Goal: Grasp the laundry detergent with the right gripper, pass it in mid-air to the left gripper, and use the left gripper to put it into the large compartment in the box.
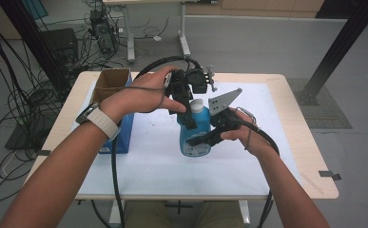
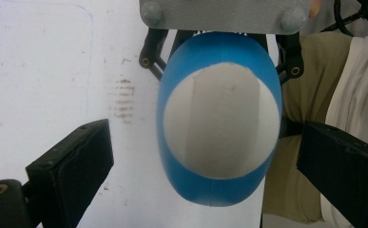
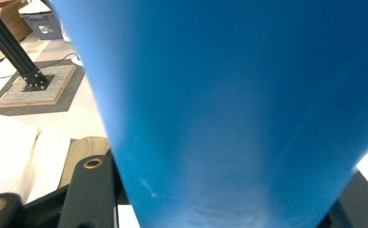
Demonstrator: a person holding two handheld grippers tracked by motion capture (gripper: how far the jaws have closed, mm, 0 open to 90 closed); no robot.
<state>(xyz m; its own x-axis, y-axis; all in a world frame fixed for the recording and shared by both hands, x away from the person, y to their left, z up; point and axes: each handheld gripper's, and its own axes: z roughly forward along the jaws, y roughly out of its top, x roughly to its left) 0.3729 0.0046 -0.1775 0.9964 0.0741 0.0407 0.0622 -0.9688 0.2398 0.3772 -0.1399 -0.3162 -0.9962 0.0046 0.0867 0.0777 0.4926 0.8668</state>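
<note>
A blue bottle (image 1: pixel 194 142) with a white cap (image 1: pixel 197 105) is held upright over the white sheet at mid table. My right gripper (image 1: pixel 203 138) comes in from the right and is shut on the bottle's body; in the right gripper view the blue wall (image 3: pixel 229 95) sits between its jaws (image 3: pixel 224 199). My left gripper (image 1: pixel 186 110) points down from above the cap. In the left gripper view its jaws stand open on either side of the cap (image 2: pixel 219 118), with the left gripper (image 2: pixel 208 166) clear of it. The right gripper's grey plate (image 2: pixel 224 14) lies beyond the bottle.
An open cardboard box (image 1: pixel 111 80) stands at the table's back left, with a blue box (image 1: pixel 124 135) in front of it. A white sheet (image 1: pixel 148 161) covers the wooden table (image 1: pixel 310 161). Cables and a black post base lie on the floor around the table.
</note>
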